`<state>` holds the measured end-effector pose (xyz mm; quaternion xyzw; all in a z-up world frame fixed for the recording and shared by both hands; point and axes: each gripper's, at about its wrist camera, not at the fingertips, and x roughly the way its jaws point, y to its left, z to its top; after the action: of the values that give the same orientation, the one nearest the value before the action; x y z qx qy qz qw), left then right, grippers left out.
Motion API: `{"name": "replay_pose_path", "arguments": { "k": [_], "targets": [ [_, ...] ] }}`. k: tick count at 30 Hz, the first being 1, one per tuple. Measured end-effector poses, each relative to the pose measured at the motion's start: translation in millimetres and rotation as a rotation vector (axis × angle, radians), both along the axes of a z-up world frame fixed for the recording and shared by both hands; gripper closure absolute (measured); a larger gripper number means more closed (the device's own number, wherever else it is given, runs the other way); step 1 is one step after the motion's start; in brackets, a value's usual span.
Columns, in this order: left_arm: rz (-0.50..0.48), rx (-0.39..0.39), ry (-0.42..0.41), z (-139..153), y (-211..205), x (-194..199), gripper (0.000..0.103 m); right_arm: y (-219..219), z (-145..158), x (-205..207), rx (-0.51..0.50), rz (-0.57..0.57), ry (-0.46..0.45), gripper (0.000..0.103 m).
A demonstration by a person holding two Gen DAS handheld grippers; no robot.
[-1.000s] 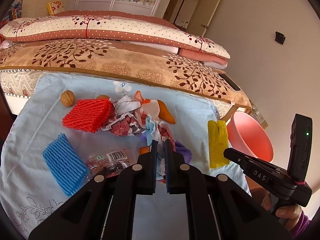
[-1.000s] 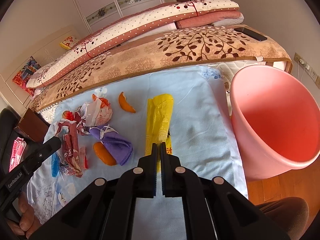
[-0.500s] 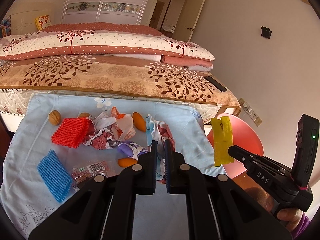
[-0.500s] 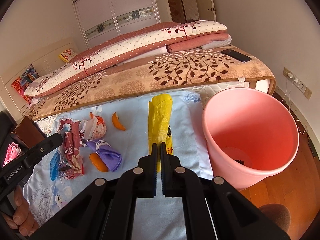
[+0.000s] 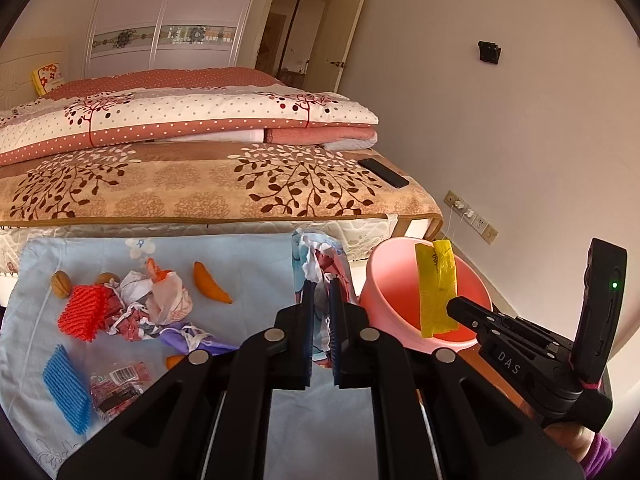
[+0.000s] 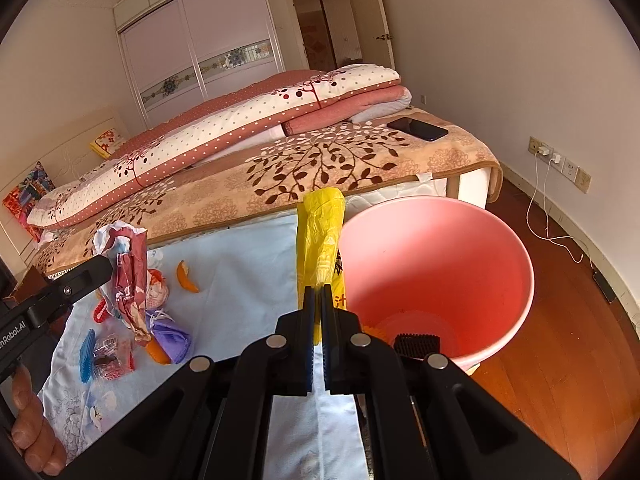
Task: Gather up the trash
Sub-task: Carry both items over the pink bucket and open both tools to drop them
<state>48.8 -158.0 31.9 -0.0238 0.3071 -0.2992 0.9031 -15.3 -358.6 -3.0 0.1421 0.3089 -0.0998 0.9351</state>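
Pink bucket (image 6: 516,264), yellow bag (image 6: 320,236), poss. floral wrapper (image 5: 320,264)

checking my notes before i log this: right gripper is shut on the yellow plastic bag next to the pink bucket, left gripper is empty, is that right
Not quite: the left gripper is not empty. It is shut on a crumpled printed wrapper, as both wrist views show. The rest holds: the right gripper is shut on the yellow plastic bag beside the pink bucket.

Yellow plastic bag (image 6: 320,236) upright at pink bucket's (image 6: 500,248) rim — crumpled printed wrapper (image 5: 320,268) aloft beside it
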Motion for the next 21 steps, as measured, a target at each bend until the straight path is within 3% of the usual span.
{"name": "replay_pose_path", "arguments": {
  "k": [10, 21],
  "targets": [
    [-0.108, 0.004, -0.025, 5, -54, -8, 0.096, -37, 1, -17, 0.008, -0.084, -0.017, 0.1],
    [-0.171, 0.032, -0.015, -2, -95, -8, 0.096, -66, -17, -16, 0.029, -0.146, 0.029, 0.1]
  ]
}}
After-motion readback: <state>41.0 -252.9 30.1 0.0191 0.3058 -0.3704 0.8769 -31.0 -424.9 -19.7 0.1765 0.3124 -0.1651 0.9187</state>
